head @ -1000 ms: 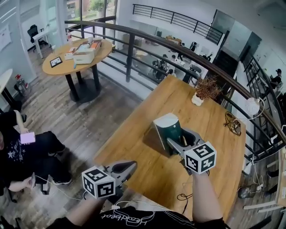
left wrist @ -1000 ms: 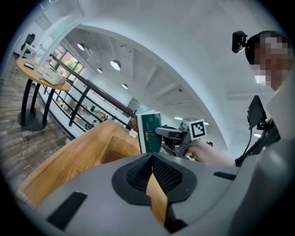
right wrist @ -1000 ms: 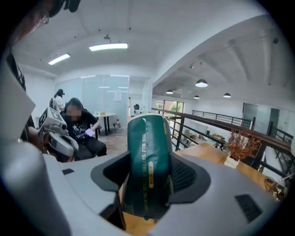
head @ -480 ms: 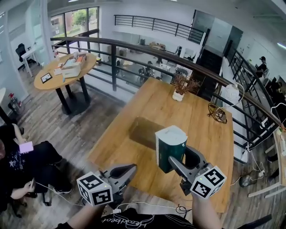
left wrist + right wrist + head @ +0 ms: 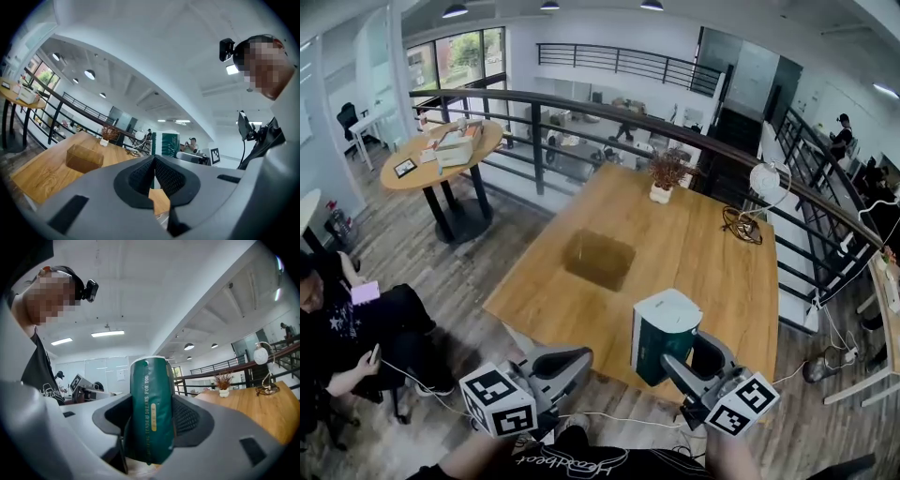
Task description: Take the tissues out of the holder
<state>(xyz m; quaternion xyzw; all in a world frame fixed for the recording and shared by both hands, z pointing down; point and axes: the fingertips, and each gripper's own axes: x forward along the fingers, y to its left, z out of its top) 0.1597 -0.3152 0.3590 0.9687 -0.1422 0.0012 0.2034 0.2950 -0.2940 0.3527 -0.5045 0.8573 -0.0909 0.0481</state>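
Head view has the right tongs gripping the green tissue pack by its lower half. The pack stands upright between the pads and is held in the air over the near edge of the desk. Squeezing the soft pack across its narrow sides probably keeps it from sagging or slipping. The brown holder stands alone mid-desk, well apart from the pack, so the tissues look to be already out of it. The left tongs are closed with nothing between them. They sit low beside the right pair, likely kept clear because one grip is enough for so light a pack.
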